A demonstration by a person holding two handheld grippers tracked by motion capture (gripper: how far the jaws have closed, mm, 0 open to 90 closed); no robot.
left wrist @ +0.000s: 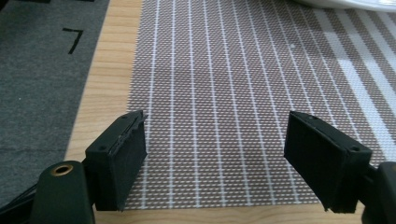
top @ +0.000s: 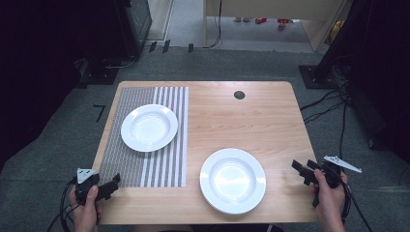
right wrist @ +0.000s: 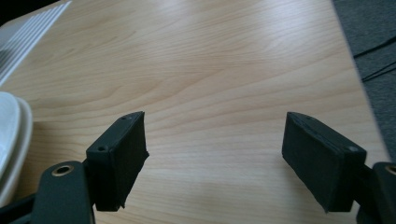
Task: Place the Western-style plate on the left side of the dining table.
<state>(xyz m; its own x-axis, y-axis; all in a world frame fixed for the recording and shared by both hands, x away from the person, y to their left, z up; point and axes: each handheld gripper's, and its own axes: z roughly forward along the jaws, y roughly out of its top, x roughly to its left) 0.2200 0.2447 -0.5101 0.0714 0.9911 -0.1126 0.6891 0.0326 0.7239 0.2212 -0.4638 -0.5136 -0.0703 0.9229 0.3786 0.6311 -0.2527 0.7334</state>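
At the near left corner of the wooden table [top: 232,121], the left gripper [top: 110,186] hovers over the near edge of a striped woven placemat [top: 145,159], its jaws spread wide with nothing between them. The left gripper view shows the mat's weave under those jaws. A white plate [top: 149,127] sits on the far part of the mat. A second white plate [top: 232,180] rests on bare wood near the front edge, right of the mat. A dark round hole [top: 239,94] marks the far side of the tabletop. At the near right edge, the right gripper [top: 304,172] is also wide and empty above bare wood. Grey carpet [top: 63,145] surrounds the table, with cables [top: 329,104] trailing at the right.
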